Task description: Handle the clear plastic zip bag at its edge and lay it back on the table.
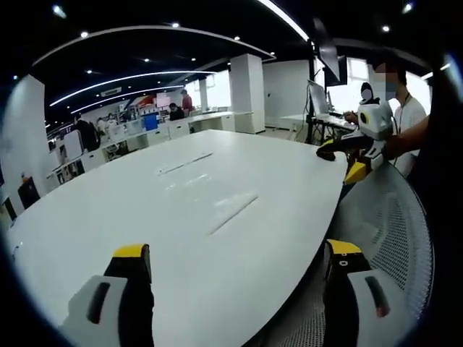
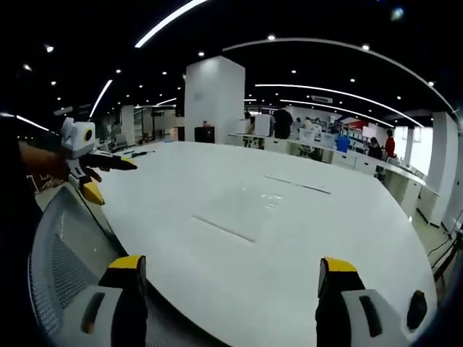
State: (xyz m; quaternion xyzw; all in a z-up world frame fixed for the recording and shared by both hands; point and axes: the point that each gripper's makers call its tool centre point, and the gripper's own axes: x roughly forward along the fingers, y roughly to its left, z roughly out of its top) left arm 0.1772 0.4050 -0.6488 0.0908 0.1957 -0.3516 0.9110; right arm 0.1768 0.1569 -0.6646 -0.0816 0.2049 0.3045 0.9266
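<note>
An open-plan office with strip ceiling lights, a white pillar (image 2: 214, 97) and desks where people sit surrounds a large white table (image 1: 130, 210), and a grey mesh chair back (image 2: 69, 264) stands against the table's near edge between the two grippers. The clear plastic zip bag (image 2: 242, 210) lies flat on the tabletop, near its middle and well apart from both tools; no writing is legible anywhere. The left gripper (image 1: 239, 253) and the right gripper (image 2: 231, 271) both hover over the near edge with jaws spread wide and nothing between them.

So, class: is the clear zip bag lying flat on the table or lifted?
Flat: the zip bag lies spread on the white table, untouched by either gripper.
</note>
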